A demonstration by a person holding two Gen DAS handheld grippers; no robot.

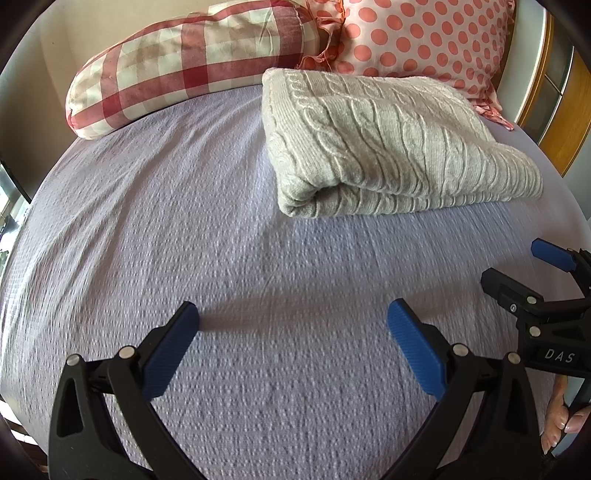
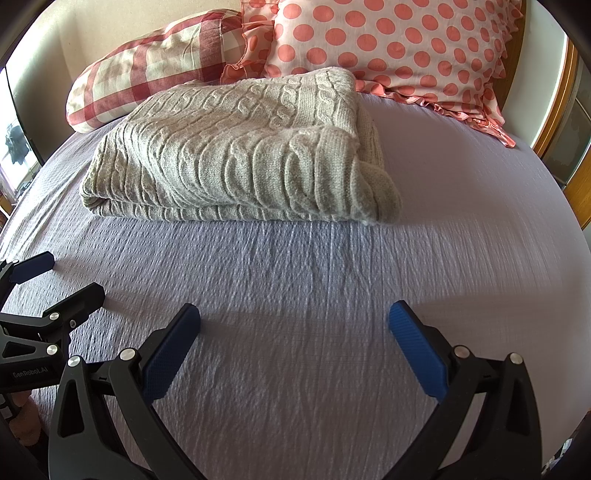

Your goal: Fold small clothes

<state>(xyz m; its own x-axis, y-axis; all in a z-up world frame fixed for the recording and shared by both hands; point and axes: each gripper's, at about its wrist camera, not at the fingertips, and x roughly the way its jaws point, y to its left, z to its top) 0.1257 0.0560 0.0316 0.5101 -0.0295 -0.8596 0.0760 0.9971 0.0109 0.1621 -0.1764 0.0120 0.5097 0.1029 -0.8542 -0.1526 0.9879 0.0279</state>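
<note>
A grey cable-knit sweater lies folded on the lilac bedspread, ahead and right in the left wrist view. In the right wrist view the sweater lies ahead and left. My left gripper is open and empty, low over the bedspread, short of the sweater. My right gripper is open and empty too, over the bedspread in front of the sweater. The right gripper shows at the right edge of the left wrist view; the left gripper shows at the left edge of the right wrist view.
A red-and-cream checked bolster and a pink polka-dot pillow lie at the head of the bed behind the sweater. A wooden frame stands to the right. A beige wall is behind.
</note>
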